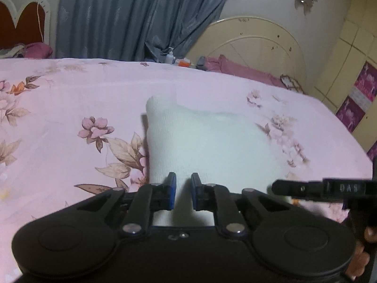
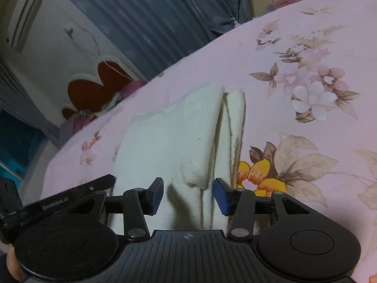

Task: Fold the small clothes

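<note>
A white knitted garment (image 1: pixel 207 139) lies on a bed covered by a pink floral bedsheet (image 1: pixel 70 99), roughly at the middle of the left wrist view. The left gripper (image 1: pixel 183 192) sits at the garment's near edge, at six o'clock from its middle; its blue pads stand a narrow gap apart with white cloth showing between them, and whether they pinch it cannot be told. In the right wrist view the garment (image 2: pixel 169 136) is partly folded, with a raised fold running toward twelve o'clock and a narrower strip at its three o'clock side. The right gripper (image 2: pixel 187 194) is spread apart over the near edge, pads clear of the cloth. A blue-grey curtain (image 1: pixel 132 16) hangs behind the bed at twelve o'clock, a cream headboard (image 1: pixel 254 44) at two o'clock.
</note>
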Tool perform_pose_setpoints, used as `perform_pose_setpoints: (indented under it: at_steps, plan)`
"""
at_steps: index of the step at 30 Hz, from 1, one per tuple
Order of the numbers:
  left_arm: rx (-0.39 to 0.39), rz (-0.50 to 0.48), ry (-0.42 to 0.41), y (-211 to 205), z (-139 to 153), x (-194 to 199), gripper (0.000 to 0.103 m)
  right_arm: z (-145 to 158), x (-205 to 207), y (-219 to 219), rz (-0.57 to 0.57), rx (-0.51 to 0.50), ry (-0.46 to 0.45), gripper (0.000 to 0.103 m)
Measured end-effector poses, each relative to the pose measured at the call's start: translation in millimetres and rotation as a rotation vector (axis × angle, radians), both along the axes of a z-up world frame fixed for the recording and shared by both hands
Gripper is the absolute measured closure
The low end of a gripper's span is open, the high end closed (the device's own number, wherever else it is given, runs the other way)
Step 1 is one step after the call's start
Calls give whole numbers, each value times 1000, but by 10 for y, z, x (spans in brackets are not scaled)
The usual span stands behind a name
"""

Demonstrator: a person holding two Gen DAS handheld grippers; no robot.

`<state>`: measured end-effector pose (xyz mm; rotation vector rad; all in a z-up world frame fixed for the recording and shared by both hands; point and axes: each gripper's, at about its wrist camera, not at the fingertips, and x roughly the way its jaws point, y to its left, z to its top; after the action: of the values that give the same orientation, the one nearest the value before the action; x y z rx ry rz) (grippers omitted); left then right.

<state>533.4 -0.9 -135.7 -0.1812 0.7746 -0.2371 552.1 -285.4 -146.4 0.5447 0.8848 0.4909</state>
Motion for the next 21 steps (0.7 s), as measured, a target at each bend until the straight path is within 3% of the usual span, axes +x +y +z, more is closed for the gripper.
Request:
perform_pose_setpoints:
  at_steps: [2,4,5,8,11,13,15,19,21]
  plan:
    - [4,-7,-5,32,19,-13,90,11,38,72,13,-41,-1,72]
    - [12,-19,-12,20,25,-17,90,6,35,125,24,-65,-6,77]
    - [10,-22,-11,23,26,-20,91,7,33,160,29,-88,-13,88]
    - [-14,-39,-28,8,92,-44,98,38,17,200,30,-120,-34,92]
    - [1,-79,-73,-106,218,-98,95,199,-68,104,31,-112,-70,93]
    - [30,-107,-35,-193,150,-38,95,204,-76,64,32,-123,-56,93]
    - [21,-127,56,-229,-30,59,95,62,-15,97,36,-175,-21,93]
    - [16,-162,66,-201,-23,47,96,3,7,33,21,-146,2,93]
    - [-13,-160,16,-107,54,34,93,65,-6,-17,15,-141,-3,93]
